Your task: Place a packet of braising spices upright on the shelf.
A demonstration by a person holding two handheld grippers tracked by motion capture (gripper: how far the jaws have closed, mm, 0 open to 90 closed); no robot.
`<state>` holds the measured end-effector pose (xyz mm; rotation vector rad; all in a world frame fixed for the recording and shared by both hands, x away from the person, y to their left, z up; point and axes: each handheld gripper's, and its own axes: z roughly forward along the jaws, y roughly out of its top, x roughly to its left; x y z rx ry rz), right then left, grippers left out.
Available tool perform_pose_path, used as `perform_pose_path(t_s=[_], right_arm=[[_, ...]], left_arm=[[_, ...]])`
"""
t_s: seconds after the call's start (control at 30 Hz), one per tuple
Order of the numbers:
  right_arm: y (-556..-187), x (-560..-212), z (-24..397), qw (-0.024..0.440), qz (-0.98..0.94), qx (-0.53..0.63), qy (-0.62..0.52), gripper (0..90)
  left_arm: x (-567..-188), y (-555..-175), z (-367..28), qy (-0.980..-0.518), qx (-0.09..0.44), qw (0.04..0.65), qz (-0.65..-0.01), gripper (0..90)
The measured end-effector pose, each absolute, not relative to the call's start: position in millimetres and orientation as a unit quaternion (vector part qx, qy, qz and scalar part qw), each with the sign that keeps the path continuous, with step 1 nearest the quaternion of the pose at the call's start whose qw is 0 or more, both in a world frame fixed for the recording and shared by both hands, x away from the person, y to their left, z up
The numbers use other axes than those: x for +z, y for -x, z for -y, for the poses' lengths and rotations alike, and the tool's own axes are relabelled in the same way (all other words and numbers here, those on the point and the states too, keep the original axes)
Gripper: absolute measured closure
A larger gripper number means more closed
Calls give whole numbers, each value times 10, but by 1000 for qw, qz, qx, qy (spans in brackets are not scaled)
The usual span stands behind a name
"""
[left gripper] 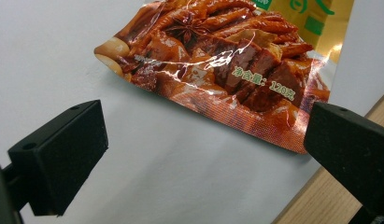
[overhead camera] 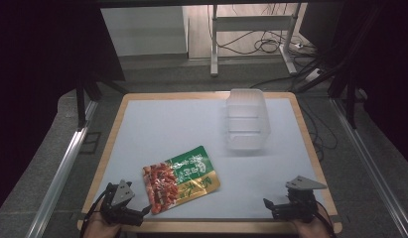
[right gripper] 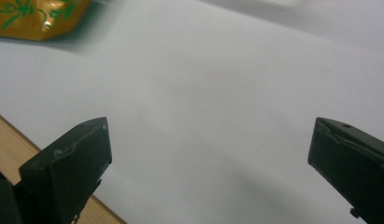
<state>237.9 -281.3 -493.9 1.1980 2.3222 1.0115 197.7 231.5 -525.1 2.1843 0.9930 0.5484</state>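
A glossy snack packet printed with red braised food, green and gold lies flat on the pale table mat, near the front left. My left gripper sits at the front left corner, open, its jaws aimed at the packet's red end, a short way from it. Nothing lies between those jaws. My right gripper rests at the front right, open and empty over bare mat. In the right gripper view the packet's gold corner shows at the upper left. A clear plastic tub stands at the back right.
The white mat covers a wooden table whose rim shows along the front. Metal rails run down both sides of the table. A desk frame and cables stand on the floor beyond.
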Motion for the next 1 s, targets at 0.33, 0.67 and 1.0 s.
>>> perform_pose_path(t_s=[0.33, 0.67, 1.0], right_arm=[[-2436, -4986, 2850, 163, -804, 399, -411, 0], [-2444, -4999, 2862, 173, -803, 389, -416, 0], [-2443, -4993, 2834, 177, -806, 388, -411, 0]], left_arm=[[-5232, -1951, -2320, -825, 222, 365, -370, 0], [-5209, -1965, -2382, -808, 207, 392, -387, 0], [-5228, -1962, -2346, -815, 211, 377, -385, 0]])
